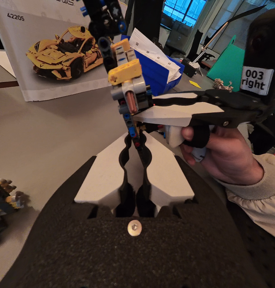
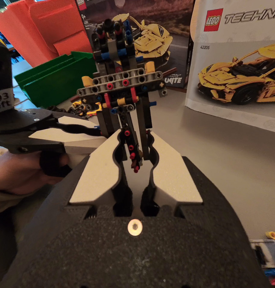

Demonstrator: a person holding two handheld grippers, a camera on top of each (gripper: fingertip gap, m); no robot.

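Together, the left hand-held gripper [image 1: 135, 140] and right hand-held gripper [image 2: 134, 135] both clench one brick-built assembly [image 2: 121, 87], lifted above the grey desk [image 1: 55, 132] near a yellow-car box [image 1: 47, 51].

Grey bench [image 1: 55, 140]. Beyond the left fingers [image 1: 105, 176], to their left: a white box [image 1: 55, 62] picturing a yellow car. Beyond, to their right: a blue bin [image 1: 154, 74] holding printed sheets [image 1: 154, 51]. Beside them, far left: a blurred brick cluster [image 1: 7, 196], possibly a part-built model. Beyond the right fingers [image 2: 169, 171], to their left: a green bin [image 2: 55, 81], orange shapes [image 2: 40, 31] and loose bricks [image 2: 82, 109]. Straight ahead: a dark box [image 2: 157, 39].
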